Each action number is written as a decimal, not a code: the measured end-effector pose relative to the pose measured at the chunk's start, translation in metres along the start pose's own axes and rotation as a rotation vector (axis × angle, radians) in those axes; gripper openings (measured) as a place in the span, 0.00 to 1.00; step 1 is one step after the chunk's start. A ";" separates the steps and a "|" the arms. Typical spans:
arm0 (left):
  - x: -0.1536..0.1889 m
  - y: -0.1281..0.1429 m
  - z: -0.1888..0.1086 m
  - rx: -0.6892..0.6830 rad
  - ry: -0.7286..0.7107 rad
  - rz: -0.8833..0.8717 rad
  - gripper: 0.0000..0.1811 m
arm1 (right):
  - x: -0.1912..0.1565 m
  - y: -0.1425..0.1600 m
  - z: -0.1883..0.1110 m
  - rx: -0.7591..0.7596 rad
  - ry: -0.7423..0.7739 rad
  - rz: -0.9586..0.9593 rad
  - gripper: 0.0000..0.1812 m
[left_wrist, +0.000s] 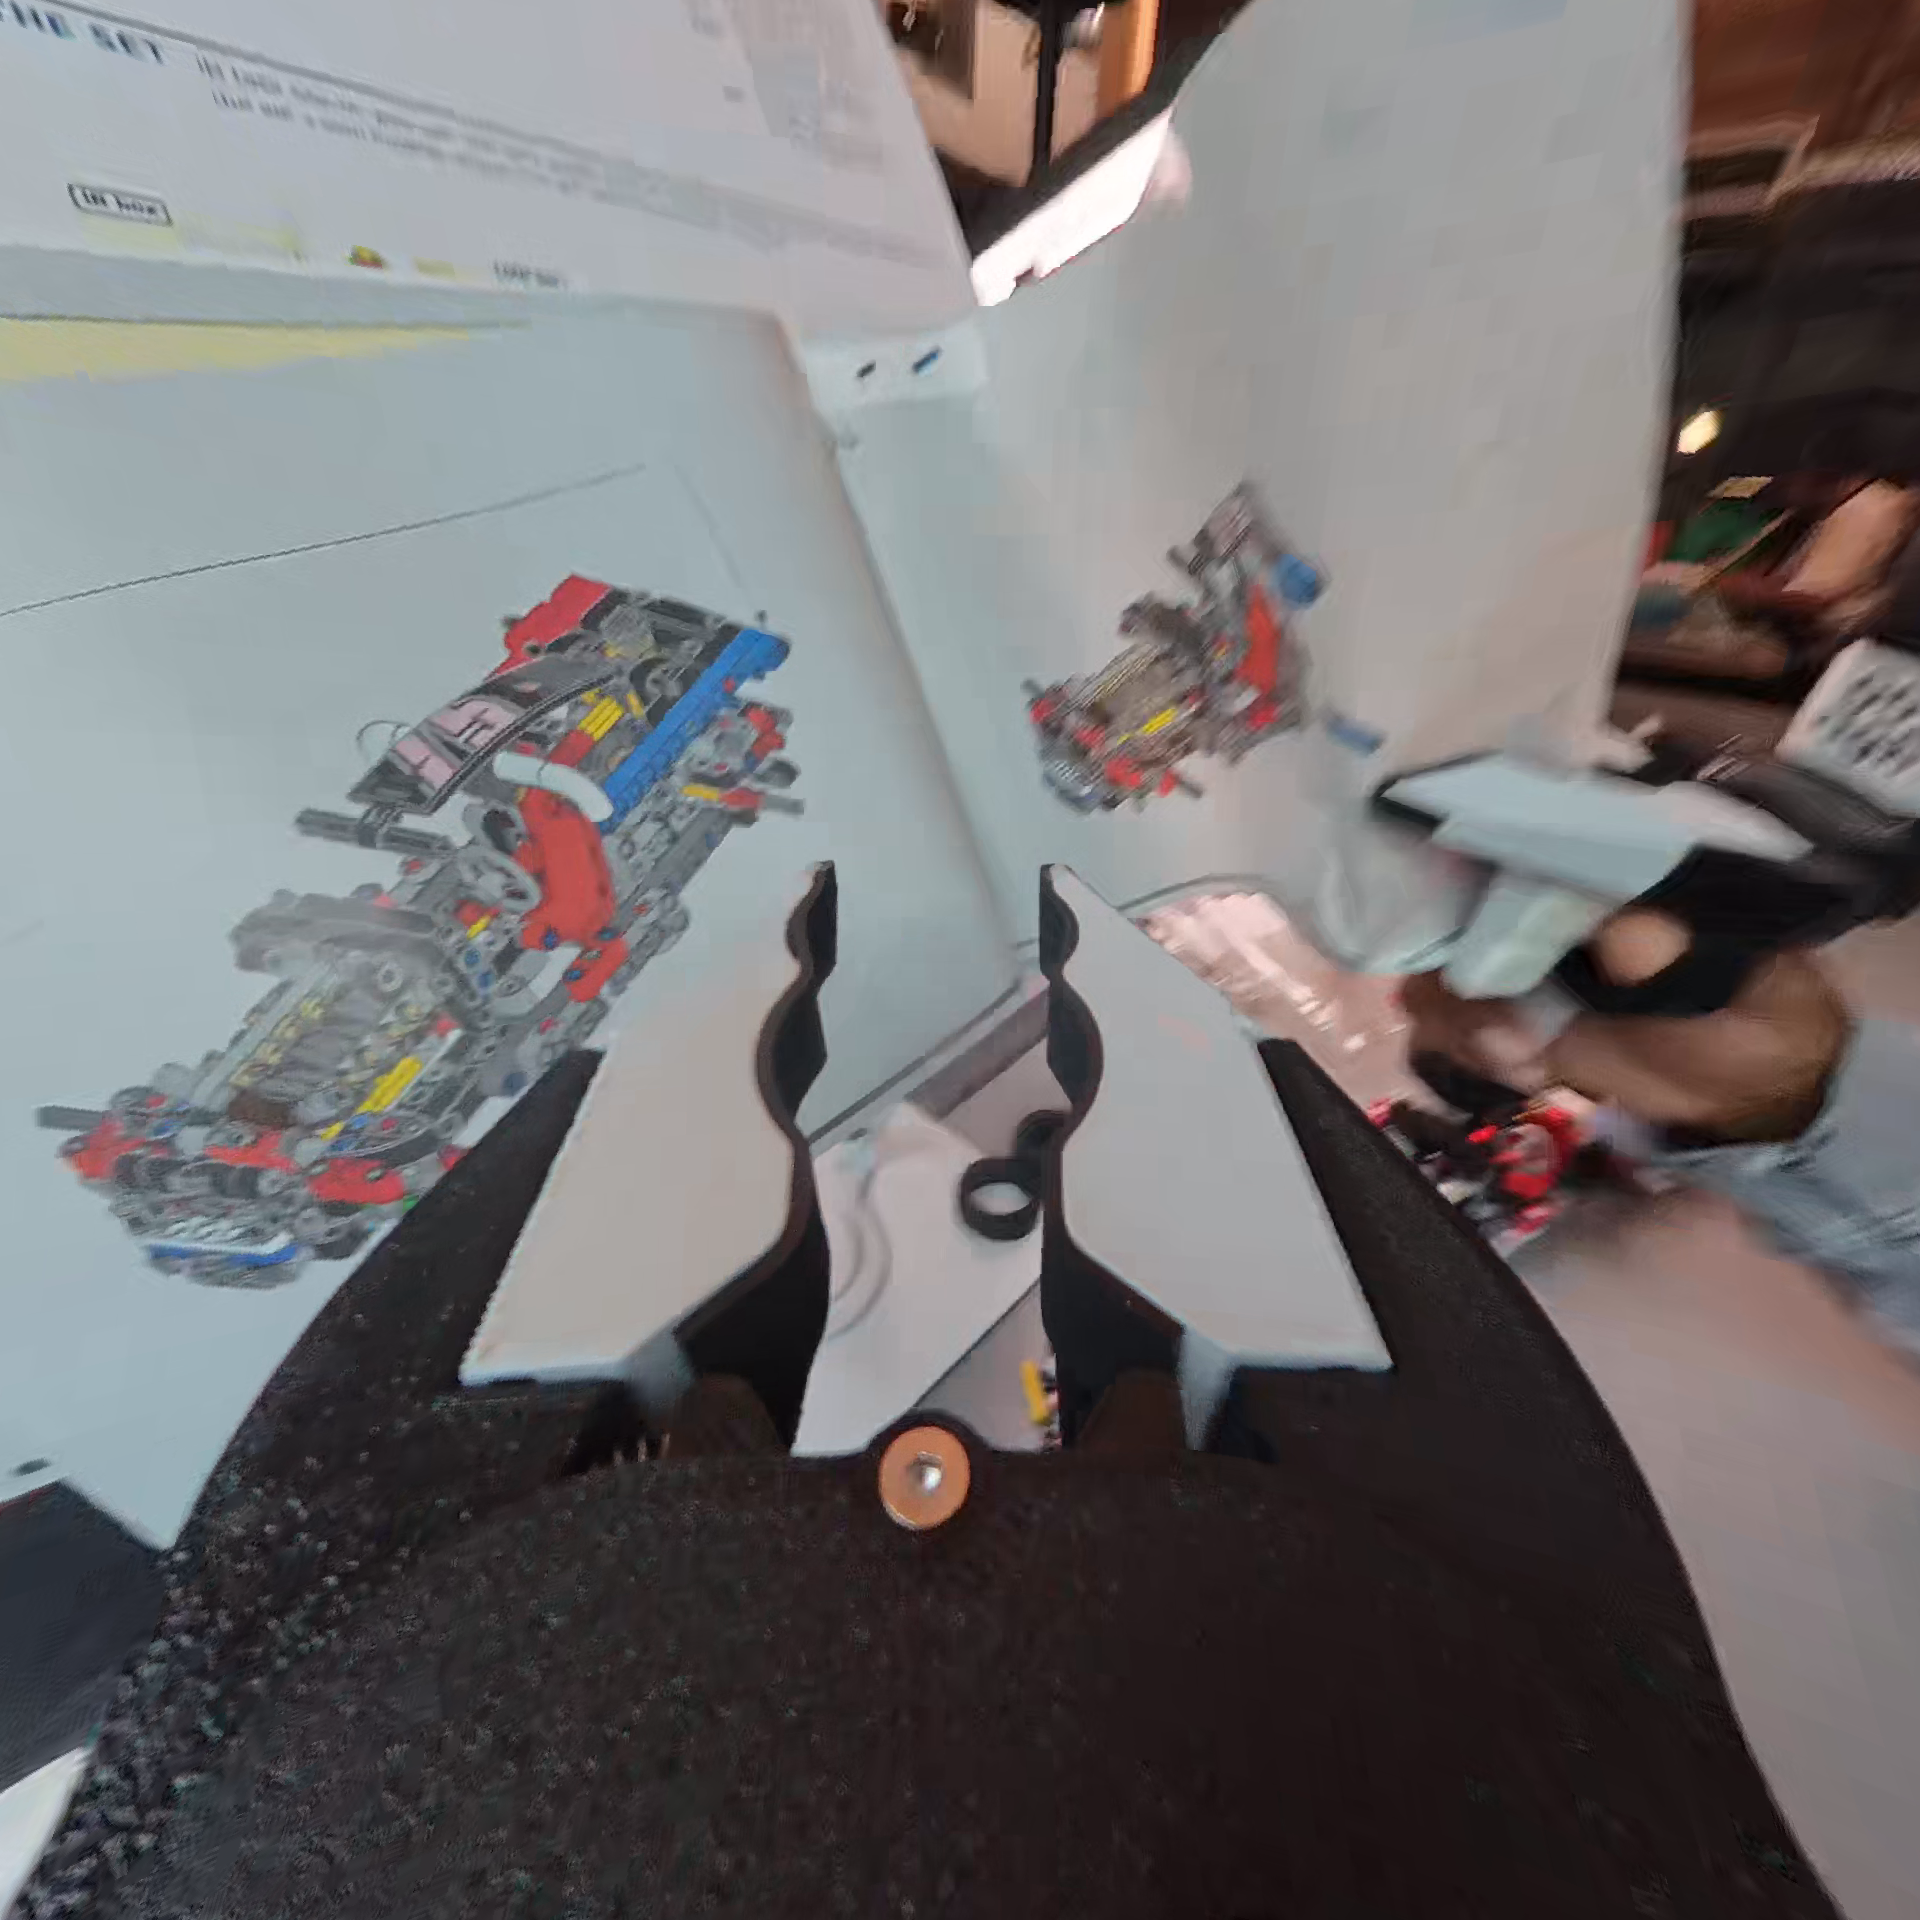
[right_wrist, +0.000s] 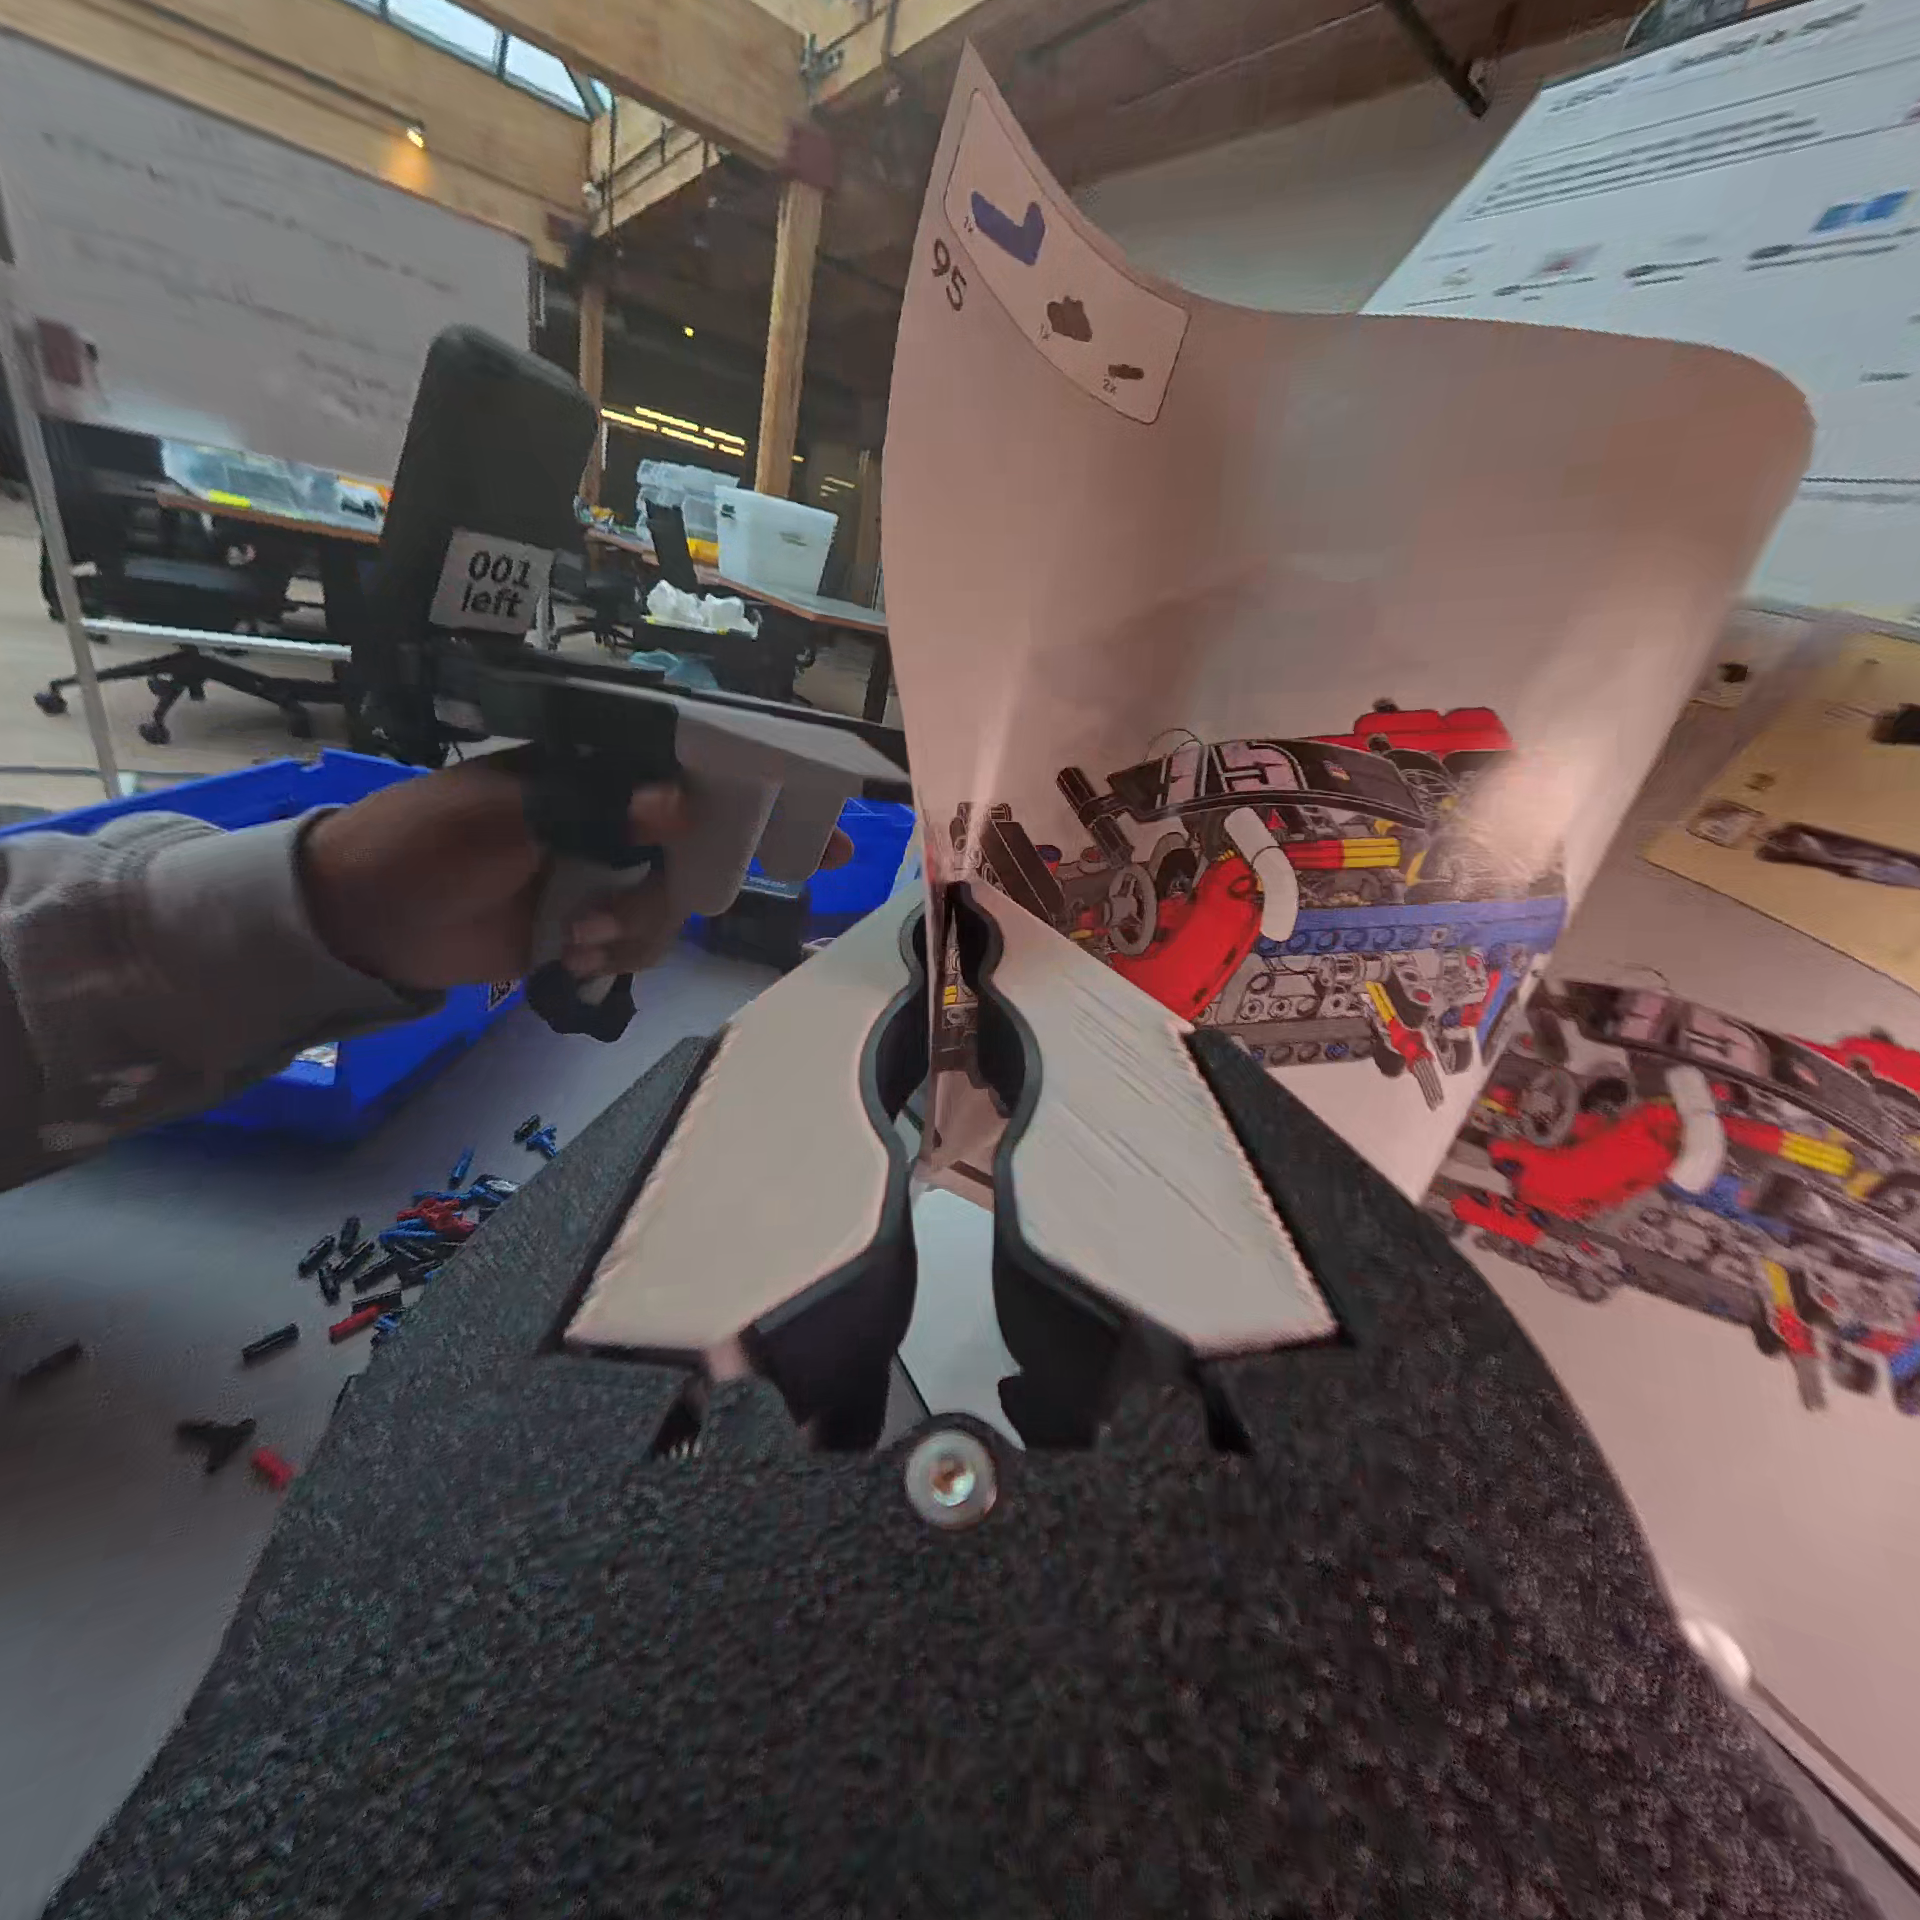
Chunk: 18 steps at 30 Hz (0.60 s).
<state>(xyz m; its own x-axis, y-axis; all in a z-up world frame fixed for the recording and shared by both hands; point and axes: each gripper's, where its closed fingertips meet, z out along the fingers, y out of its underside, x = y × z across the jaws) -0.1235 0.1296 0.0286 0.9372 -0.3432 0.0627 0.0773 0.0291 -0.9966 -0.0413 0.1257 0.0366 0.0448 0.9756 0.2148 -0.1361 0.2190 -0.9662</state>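
An open instruction booklet lies ahead; its flat page (left_wrist: 468, 883) shows a red, grey and blue brick model. My right gripper (right_wrist: 951, 920) is shut on the lower edge of one page (right_wrist: 1299, 623), which stands lifted and curled above the booklet (right_wrist: 1662, 1455). That raised page (left_wrist: 1299, 416) and the right gripper (left_wrist: 1403, 805) also show in the left wrist view. My left gripper (left_wrist: 935, 883) is open and empty, just in front of the flat page. A hand holds it left of the raised page in the right wrist view (right_wrist: 873, 764).
Blue bins (right_wrist: 343, 1070) stand on the grey table at the left. Several small black, blue and red pins (right_wrist: 416, 1247) lie scattered in front of them. A black ring-shaped part (left_wrist: 1003, 1195) lies under my left fingers. Printed boards (right_wrist: 1714, 156) stand behind; office chairs and desks are farther off.
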 end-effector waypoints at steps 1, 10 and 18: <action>0.011 -0.012 -0.006 0.050 0.065 -0.081 0.23 | -0.011 0.001 0.013 -0.020 -0.007 -0.045 0.00; -0.002 -0.029 -0.030 0.038 0.118 -0.322 0.06 | -0.059 0.031 0.096 -0.186 0.022 -0.150 0.16; -0.098 -0.024 -0.060 -0.037 -0.196 -0.276 0.00 | -0.035 0.012 0.047 -0.126 0.075 -0.115 0.13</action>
<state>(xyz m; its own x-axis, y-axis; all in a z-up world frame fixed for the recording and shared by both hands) -0.2378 0.1063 0.0430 0.9306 -0.1459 0.3357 0.3279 -0.0754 -0.9417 -0.0909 0.0948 0.0244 0.1270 0.9393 0.3186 -0.0009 0.3213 -0.9470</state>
